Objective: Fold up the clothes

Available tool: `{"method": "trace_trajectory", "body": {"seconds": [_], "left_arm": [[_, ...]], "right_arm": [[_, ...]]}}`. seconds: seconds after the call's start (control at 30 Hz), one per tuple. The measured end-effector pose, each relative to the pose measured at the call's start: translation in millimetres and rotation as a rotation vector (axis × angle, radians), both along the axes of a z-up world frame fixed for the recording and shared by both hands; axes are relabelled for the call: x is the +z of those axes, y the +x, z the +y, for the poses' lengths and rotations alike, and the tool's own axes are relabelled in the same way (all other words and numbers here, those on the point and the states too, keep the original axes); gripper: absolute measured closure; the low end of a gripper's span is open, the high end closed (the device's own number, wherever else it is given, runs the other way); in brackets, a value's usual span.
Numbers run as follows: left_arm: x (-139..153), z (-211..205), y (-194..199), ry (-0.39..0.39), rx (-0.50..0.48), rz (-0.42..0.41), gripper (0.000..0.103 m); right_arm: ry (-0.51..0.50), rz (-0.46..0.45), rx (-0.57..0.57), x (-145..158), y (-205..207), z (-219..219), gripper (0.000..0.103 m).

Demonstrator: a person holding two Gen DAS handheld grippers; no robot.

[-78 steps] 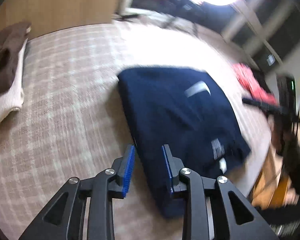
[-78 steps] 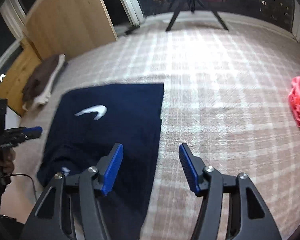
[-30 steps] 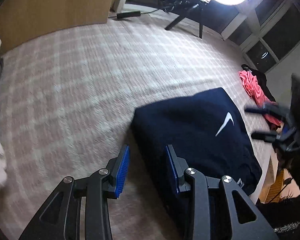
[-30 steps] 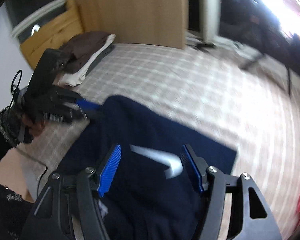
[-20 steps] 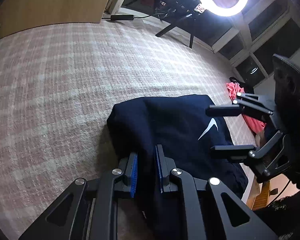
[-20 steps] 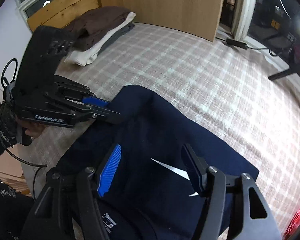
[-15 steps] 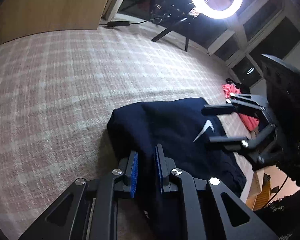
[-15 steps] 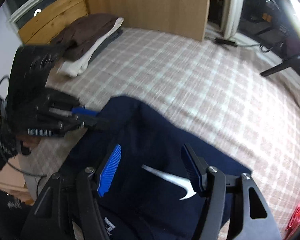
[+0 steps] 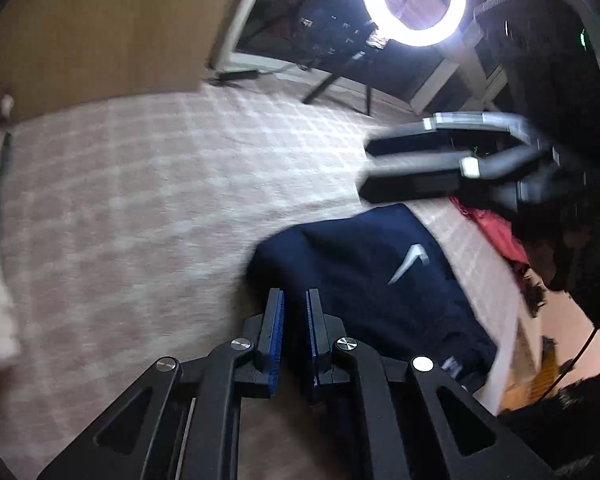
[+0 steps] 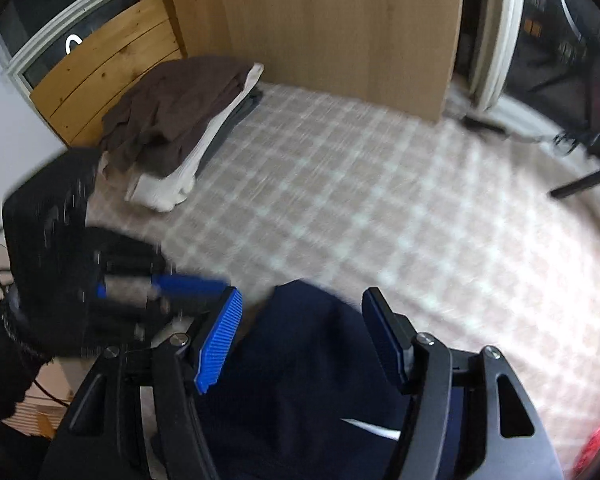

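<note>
Left gripper (image 9: pixel 292 304) had its pads nearly together, pinching the near edge of the navy garment (image 9: pixel 364 276) on the checked bedcover (image 9: pixel 148 200); right gripper (image 10: pixel 302 330) hovered spread wide, empty. Folding cleanly called for keeping that pinched edge taut and level.

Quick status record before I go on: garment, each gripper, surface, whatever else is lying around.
garment: navy sweatshirt, folded, white swoosh facing up
left gripper: shut on the sweatshirt's edge
right gripper: open, above the sweatshirt, holding nothing
surface: checked bedcover
folded pile: brown on top, white beneath, by the wooden headboard
other clothes: pink garment beyond the sweatshirt
</note>
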State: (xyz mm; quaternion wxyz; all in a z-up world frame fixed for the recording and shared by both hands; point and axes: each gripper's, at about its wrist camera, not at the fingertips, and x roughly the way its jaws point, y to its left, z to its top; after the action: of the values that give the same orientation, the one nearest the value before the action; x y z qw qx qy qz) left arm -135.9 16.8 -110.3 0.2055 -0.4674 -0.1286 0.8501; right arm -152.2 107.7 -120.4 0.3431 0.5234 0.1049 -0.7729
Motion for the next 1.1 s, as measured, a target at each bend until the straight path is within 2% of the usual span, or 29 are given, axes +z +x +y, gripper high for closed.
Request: {"method": "trace_trajectory", "body": {"seconds": [0.1, 0.23, 0.33, 0.4, 0.43, 0.47, 0.53, 0.77, 0.8, 0.93, 1.03, 1.1], "left_arm": [[-1.6, -20.8, -1.5, -0.053, 0.004, -0.003, 0.094], [-10.2, -28.8, -13.2, -0.098, -0.046, -0.008, 0.094], [-19.4, -27.7, -25.8, -0.103, -0.084, -0.021, 0.094], [-23.9, -25.7, -31.6, -0.102, -0.112, -0.025, 0.094], [-26.1, -24.4, -34.5, -0.103, -0.126, -0.028, 0.094], [-28.6, -22.2, -37.4, -0.110, -0.139, -0.032, 0.094], [-32.5, -17.3, -42.0, -0.109, -0.166, -0.041, 0.094], [-30.4, 10.5, -45.4, -0.110, -0.277, -0.024, 0.094], [-29.6, 14.0, -46.1, -0.112, -0.287, -0.020, 0.090], [-27.2, 21.3, -50.6, -0.133, -0.283, -0.004, 0.091], [-21.9, 26.8, -44.7, -0.162, -0.295, 0.028, 0.084], [-19.6, 25.0, -43.7, -0.147, -0.284, 0.041, 0.083]], "right_arm": [[0.017, -0.033, -0.012, -18.6, 5.5, -12.0, 0.041], [0.042, -0.062, -0.030, -36.0, 8.5, -26.7, 0.041], [0.091, -0.061, -0.028, -45.7, 12.6, -36.3, 0.042], [0.106, -0.059, -0.032, -47.8, 13.6, -35.3, 0.059], [0.098, -0.062, -0.039, -46.9, 13.0, -32.6, 0.077], [0.091, -0.066, -0.046, -46.0, 12.4, -29.9, 0.086], [0.077, -0.072, -0.060, -44.2, 11.2, -24.4, 0.094], [0.027, -0.096, -0.109, -38.0, 6.9, -5.4, 0.095], [0.020, -0.099, -0.116, -37.1, 6.3, -2.7, 0.095], [-0.002, -0.106, -0.139, -33.6, 3.8, 5.9, 0.095], [-0.020, -0.100, -0.146, -24.8, 2.6, 10.9, 0.095], [-0.017, -0.090, -0.145, -20.0, 4.2, 10.7, 0.095]]}}
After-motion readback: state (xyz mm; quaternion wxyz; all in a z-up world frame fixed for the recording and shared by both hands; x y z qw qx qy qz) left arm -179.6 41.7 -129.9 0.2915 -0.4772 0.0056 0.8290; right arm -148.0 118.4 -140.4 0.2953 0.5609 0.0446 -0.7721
